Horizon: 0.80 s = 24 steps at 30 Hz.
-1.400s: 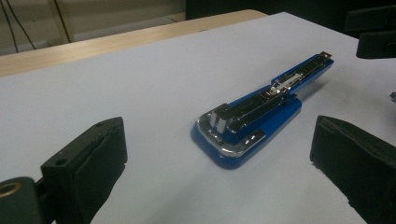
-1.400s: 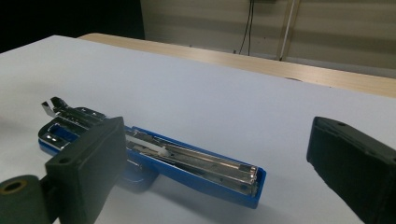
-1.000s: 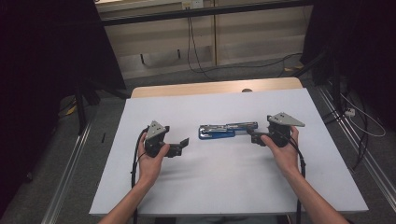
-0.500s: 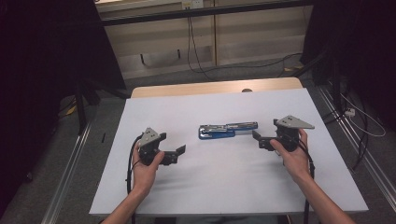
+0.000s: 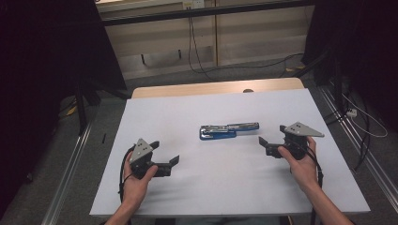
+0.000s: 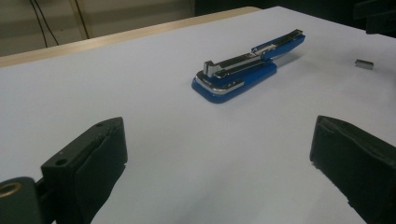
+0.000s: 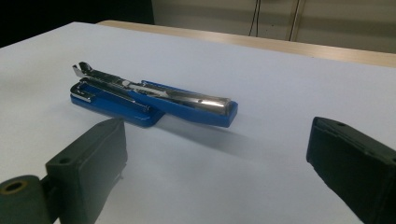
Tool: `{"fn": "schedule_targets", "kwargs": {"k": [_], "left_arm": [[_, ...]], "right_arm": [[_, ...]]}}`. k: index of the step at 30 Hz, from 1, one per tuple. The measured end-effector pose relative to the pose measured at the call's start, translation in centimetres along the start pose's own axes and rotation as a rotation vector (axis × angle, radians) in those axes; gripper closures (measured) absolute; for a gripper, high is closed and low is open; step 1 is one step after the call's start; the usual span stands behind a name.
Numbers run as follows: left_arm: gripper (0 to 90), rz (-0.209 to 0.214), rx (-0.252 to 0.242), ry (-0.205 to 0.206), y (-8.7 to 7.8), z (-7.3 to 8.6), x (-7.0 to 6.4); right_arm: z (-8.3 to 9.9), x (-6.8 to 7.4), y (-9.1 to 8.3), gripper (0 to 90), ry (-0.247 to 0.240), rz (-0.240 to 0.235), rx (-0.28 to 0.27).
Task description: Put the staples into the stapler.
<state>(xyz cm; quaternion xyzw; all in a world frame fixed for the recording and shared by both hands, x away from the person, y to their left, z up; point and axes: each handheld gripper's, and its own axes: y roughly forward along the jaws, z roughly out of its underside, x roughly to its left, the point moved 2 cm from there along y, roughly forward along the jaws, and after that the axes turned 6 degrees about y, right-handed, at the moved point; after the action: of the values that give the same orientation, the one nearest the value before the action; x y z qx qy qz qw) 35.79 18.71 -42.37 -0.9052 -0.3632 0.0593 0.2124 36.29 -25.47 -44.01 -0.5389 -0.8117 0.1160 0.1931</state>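
Note:
A blue and chrome stapler [image 5: 229,131] lies swung open on the white table top [image 5: 211,187], near its middle. My left gripper [image 5: 165,152] is held low at the front left, open and empty, well short of the stapler [image 6: 247,65]. My right gripper [image 5: 273,135] is held to the right of the stapler's right end, open and empty, with a gap between them. In the right gripper view the stapler [image 7: 154,100] lies just beyond the wide-apart jaws, its metal magazine exposed.
A small metal strip of staples [image 6: 364,64] lies on the white top to the right of the stapler. The bare wooden table edge [image 5: 211,88] runs along the back. Cables [image 5: 202,56] trail on the floor behind the table.
Both grippers have drawn back from the stapler toward the person, the left one down and left, the right one away from the stapler's right end. The stapler has stayed put.

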Motion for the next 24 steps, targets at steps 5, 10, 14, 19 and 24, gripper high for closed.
{"fn": "schedule_targets", "kwargs": {"k": [5, 10, 14, 19, 24], "left_arm": [[4.2, -0.029, 0.008, -0.024, -1.4, 1.0, 0.2], [4.2, -0.064, 0.011, -0.037, -2.7, 1.8, 0.2], [4.2, -0.081, -0.004, -0.017, -3.7, 1.8, -0.5], [4.2, -0.068, 0.005, -0.016, -3.9, 2.1, -0.9], [4.1, -0.059, 0.030, -0.021, -2.6, 2.0, -0.4]], "right_arm": [[-0.3, 0.3, -0.3, 5.8, -0.026, -0.038, 0.057], [-0.7, -0.1, -0.9, 5.9, -0.029, -0.040, 0.077], [-1.0, -0.5, -1.1, 7.5, -0.008, -0.033, 0.095], [-0.8, -0.9, -1.3, 7.6, -0.005, -0.038, 0.131], [-0.9, -1.5, -1.1, 8.5, 0.011, -0.033, 0.188]]}}
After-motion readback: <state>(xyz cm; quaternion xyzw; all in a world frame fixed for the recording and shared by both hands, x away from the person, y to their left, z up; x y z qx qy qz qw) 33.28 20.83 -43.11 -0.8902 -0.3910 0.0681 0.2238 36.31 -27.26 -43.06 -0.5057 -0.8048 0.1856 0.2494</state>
